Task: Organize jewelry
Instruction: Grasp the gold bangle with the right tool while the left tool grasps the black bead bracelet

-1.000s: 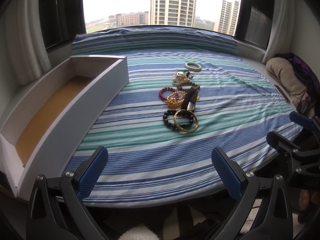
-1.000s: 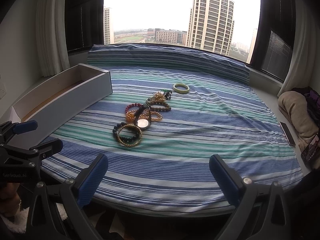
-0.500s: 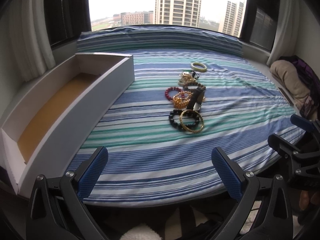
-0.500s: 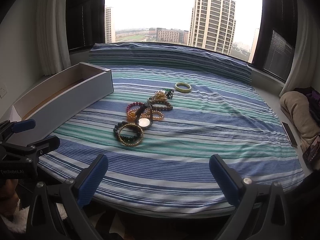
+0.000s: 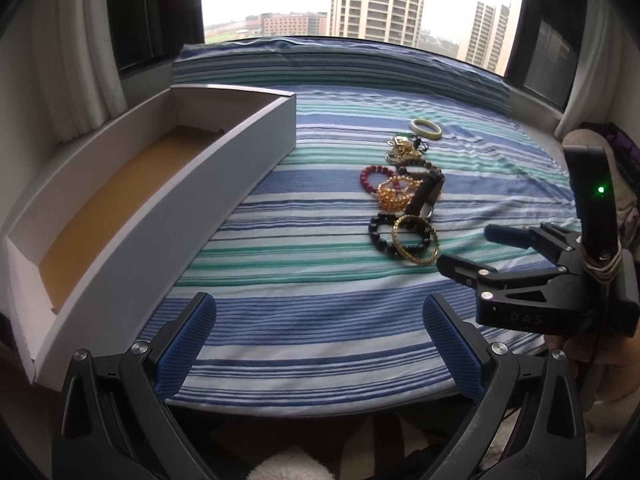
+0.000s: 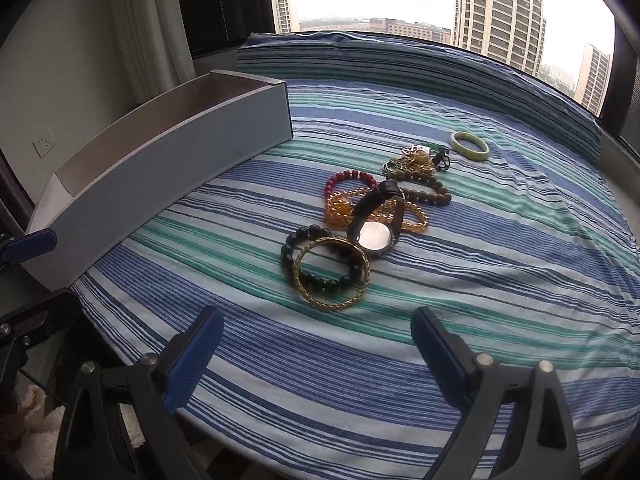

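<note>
Bed point(image 6: 500, 280) with striped sheet carries everything. Long open box point(image 5: 120, 200) sits along its left side, cardboard floor bare, nothing in it yet, so organizing hasn't started by my read. Jewelry lies in a loose line mid-bed, running from near edge toward the window, well apart from the box. Far end: pale green bangle point(image 6: 469, 145) lying alone. Then a small gold tangle, olive, red and amber bead bracelets, and a dark-strapped watch point(image 6: 374, 222) lying over the amber ones. Near end: gold bangle point(image 6: 331, 273) overlapping a black bead bracelet point(image 6: 316, 264). Right claw point(image 6: 316, 356) is spread, jaws have just been narrowing a little, nothing between them. It points down at the bed, gold bangle straight ahead and just beyond the tips. In the left view its tips sit just beside that bangle. Left claw point(image 5: 320, 346) is spread and empty, nearer the box, jewelry ahead and off to its right. Right hand is clearly nearer. The bangle lies flat, so a pinch likely has to catch one side of the rim; risk of dragging the black beads along.
</note>
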Demonstrator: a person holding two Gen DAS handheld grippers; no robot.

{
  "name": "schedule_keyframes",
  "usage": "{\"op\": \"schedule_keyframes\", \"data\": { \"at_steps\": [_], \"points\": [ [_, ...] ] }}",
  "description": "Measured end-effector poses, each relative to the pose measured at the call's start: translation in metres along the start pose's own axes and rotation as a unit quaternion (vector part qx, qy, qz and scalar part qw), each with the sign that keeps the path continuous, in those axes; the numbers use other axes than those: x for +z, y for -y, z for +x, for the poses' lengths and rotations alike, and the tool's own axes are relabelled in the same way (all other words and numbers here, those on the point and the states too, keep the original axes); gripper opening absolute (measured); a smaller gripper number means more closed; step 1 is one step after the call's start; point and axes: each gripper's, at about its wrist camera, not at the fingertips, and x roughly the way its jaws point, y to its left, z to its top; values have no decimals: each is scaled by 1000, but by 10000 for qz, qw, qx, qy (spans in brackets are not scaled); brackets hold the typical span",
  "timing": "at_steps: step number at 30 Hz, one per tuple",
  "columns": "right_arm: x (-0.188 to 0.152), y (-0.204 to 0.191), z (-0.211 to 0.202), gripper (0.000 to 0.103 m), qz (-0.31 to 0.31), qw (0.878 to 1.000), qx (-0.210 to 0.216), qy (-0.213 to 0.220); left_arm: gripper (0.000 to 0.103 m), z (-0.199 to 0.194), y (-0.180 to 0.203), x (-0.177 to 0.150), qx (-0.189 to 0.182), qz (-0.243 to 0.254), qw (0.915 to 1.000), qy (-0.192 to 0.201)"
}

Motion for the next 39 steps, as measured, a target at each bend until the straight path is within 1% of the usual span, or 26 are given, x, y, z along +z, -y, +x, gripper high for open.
{"op": "schedule_keyframes", "data": {
  "at_steps": [1,2,4,6,9,10,13,15,16,17,20,22,26,29,31,32,34,36,38,39],
  "points": [
    [4,-1,11,75,-42,9999,85,-58,103,2,-1,1,3,-7,10000,-15],
    [7,-3,22,70,-68,9998,136,-143,103,3,-1,1,4,-14,10000,-32],
    [12,-4,42,55,-55,9991,325,-285,103,8,-2,2,13,-24,10000,-79],
    [18,-7,62,46,-76,9982,413,-424,103,12,-3,2,11,-31,9999,-137],
    [23,-5,87,38,38,9962,496,-710,103,16,-5,2,29,-43,9998,-198],
    [25,-5,90,38,59,9965,472,-686,103,17,-6,2,40,-49,9998,-210],
    [29,-1,102,38,194,9952,532,-796,103,22,-8,2,52,-81,9996,-272],
    [30,-1,104,28,212,9956,545,-736,103,26,-8,2,64,-82,9994,-323],
    [30,-1,103,17,225,9952,608,-736,103,28,-7,2,78,-72,9993,-351],
    [30,2,104,13,273,9948,648,-730,103,31,-7,1,87,-59,9992,-373],
    [27,5,94,8,339,9951,686,-635,103,40,-7,2,65,12,9990,-439],
    [24,10,83,7,444,9945,776,-553,103,49,-5,4,-21,55,9987,-500],
    [19,25,55,6,705,9941,754,-317,102,77,5,16,-341,119,9971,-669],
    [12,38,32,7,838,9945,610,-132,102,106,19,31,-667,193,9941,-837],
    [6,46,19,7,933,9941,542,-61,102,126,31,41,-806,279,9926,-870],
    [2,49,14,7,990,9938,513,-35,102,135,38,46,-806,344,9922,-882],
    [-6,56,3,7,1095,9928,482,19,101,152,50,53,-673,498,9924,-901],
    [-11,61,-5,7,1196,9916,480,69,96,168,59,57,-473,638,9924,-943],
    [-16,65,-13,7,1280,9905,485,126,71,180,63,57,-300,744,9909,-1077],
    [-18,66,-15,7,1305,9902,477,156,66,184,64,55,-279,772,9900,-1144]
  ]
}}
